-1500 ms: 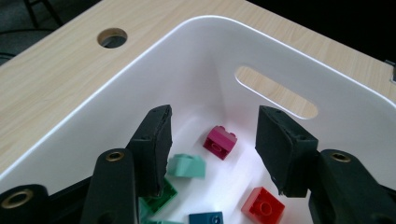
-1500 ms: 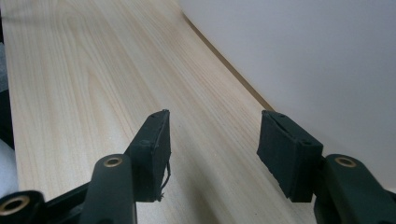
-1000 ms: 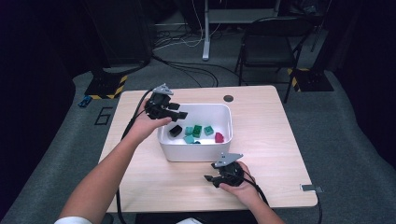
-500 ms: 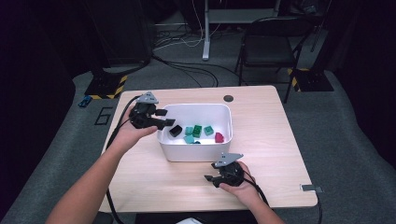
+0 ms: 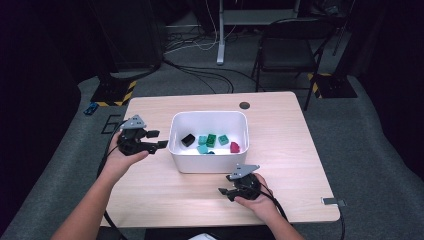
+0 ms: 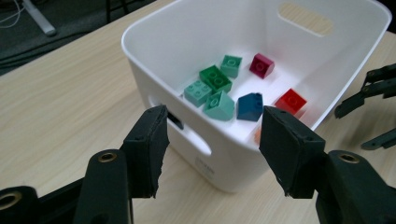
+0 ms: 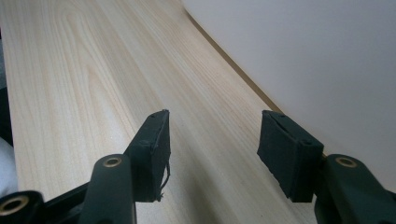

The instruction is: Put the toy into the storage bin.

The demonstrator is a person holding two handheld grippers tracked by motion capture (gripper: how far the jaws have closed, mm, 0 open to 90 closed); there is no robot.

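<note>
Left claw [image 6: 210, 140] gapes empty just before the white bin [image 6: 187, 135]; its bricks [image 6: 215, 79] look light, rigid, slick; pinch flat sides; right claw [image 7: 212, 149] also open, bin wall beside it.

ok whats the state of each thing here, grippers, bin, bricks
left gripper: open, nothing between the jaws, beside the bin's left side
right gripper: open, holding nothing, low over the table near the bin's front wall
white bin: upright on the table, uncovered, bricks inside
bricks: loose on the bin floor, none gripped
table: bare wood around the bin
</note>
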